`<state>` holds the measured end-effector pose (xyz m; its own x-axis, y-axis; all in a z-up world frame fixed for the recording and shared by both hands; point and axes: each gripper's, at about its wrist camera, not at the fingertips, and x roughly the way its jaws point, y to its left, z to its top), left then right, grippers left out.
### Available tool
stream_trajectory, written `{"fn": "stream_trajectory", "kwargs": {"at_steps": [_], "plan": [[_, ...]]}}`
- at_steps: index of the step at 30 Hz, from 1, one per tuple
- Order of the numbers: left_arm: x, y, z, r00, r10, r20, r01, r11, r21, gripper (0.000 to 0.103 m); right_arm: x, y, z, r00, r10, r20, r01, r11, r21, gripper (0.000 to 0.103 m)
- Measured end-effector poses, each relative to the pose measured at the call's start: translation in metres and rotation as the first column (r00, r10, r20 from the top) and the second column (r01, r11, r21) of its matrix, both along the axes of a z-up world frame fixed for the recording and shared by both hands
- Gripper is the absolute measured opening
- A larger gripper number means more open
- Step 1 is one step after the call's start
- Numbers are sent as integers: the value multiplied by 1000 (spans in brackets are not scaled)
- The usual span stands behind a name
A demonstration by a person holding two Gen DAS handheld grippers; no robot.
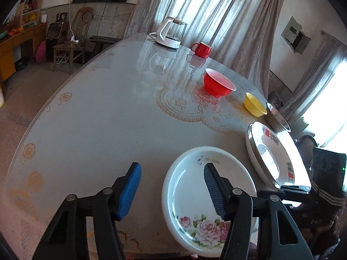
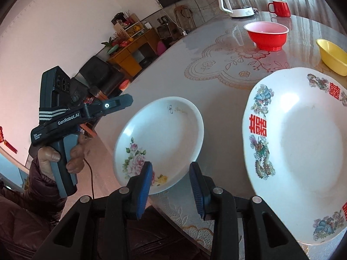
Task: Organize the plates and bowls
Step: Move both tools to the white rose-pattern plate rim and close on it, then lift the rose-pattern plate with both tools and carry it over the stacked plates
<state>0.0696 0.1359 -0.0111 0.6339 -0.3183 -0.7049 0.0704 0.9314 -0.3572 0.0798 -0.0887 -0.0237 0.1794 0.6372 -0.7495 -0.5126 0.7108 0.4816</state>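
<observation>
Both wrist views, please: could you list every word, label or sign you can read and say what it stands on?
"GenRobot.AI": side of the left gripper.
Red double-happiness sign "囍": rim of the large plate, repeated further round the rim.
Small white print under the brand on the left gripper: too small to read.
Dark script on the floral plate: illegible.
Print on the kettle base: blurred.

Plates (image 2: 159, 138) beside bowls (image 2: 267, 35) (upright)

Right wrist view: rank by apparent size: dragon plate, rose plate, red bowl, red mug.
1. dragon plate, though it sits nearest the camera, so its lead is exaggerated
2. rose plate
3. red bowl
4. red mug, farthest away
</observation>
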Motion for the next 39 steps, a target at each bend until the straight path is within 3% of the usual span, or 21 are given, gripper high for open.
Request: {"fn": "stream_trajectory", "kwargs": {"at_steps": [6,10,17,21,28,31,34,39], "plan": [[-12,1,-18,998,-34,-48,32,999,-42,50,3,5,-10,1000,7,-27,-7,1000,-29,35],[-13,-1,-26,997,-46,-69,41,997,-67,29,5,7,-14,999,20,-43,-20,1000,-18,37],[-18,-3,-28,1000,-15,-17,13,997,-79,29,14,8,-25,998,14,-66,-13,1000,15,37],[-20,1,-26,1000,-7,11,9,995,-101,29,8,13,-21,1000,25,-8,-26,999,-30,36],[-14,8,-28,1000,4,20,0,983,-185,29,9,9,-20,1000,1,-25,-1,999,-34,37],[-10,5,-31,999,25,21,-22,990,-138,28,9,9,-20,1000,-5,-26,4,999,-38,37],[-9,-4,-28,999,22,39,-19,997,-73,34,-1,21,-13,1000,8,24,-5,993,-116,38],[-12,-1,-29,998,13,57,-7,994,-111,34,-3,18,-12,999,-10,35,14,994,-105,39]]}}
